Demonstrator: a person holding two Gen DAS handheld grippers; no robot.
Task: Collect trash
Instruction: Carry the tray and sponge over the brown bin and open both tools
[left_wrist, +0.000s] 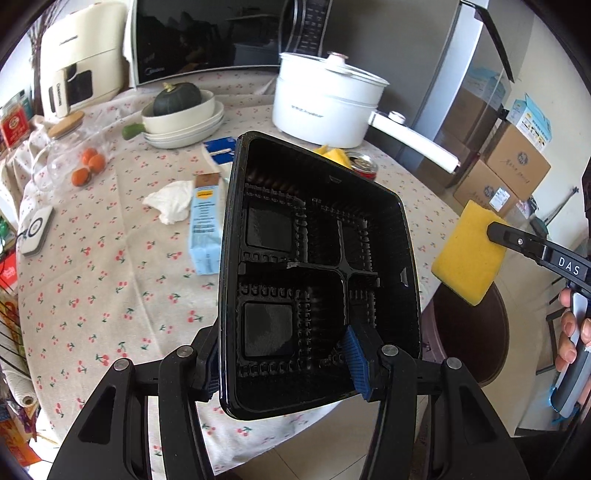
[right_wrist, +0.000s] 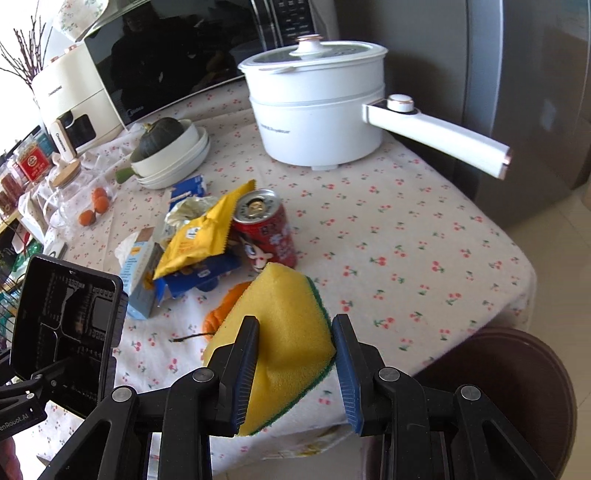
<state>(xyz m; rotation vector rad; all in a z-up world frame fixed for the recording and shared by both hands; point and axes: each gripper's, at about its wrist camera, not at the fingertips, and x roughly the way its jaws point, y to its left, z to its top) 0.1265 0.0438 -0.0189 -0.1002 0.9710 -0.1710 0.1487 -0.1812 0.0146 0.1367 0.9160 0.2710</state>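
My left gripper is shut on the rim of a black compartment food tray, held tilted above the table's front edge; the tray also shows at the left of the right wrist view. My right gripper is shut on a yellow sponge with a green scouring side, squeezed between the blue pads. The sponge hangs to the right of the tray. On the cherry-print tablecloth lie a red can, a yellow wrapper, a pale blue carton, a crumpled tissue and orange peel.
A white electric pot with a long handle stands at the back, next to a microwave. A squash in stacked bowls and a glass jar of oranges are at the left. A brown stool stands by the table's right edge.
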